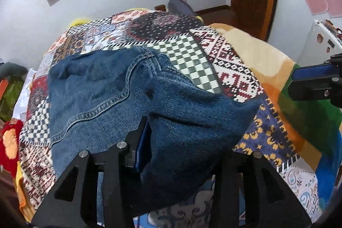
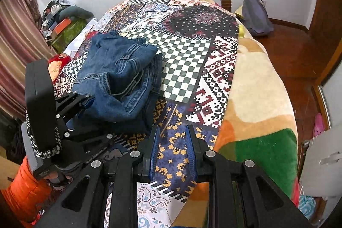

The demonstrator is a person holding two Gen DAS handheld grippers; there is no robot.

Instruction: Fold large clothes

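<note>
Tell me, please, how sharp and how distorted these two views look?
Left wrist view: the jeans near the left tool are soft, the right edge motion-smeared, the bed bulging. Right wrist view: crisper on the patchwork bedspread and right tool, with dark fisheye corners.

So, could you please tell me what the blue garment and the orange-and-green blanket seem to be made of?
The blue garment looks like denim: mottled indigo weave with pale double-stitched seams. The blanket looks like plush fleece, with a soft matte pile, though its fibre cannot be told.
</note>
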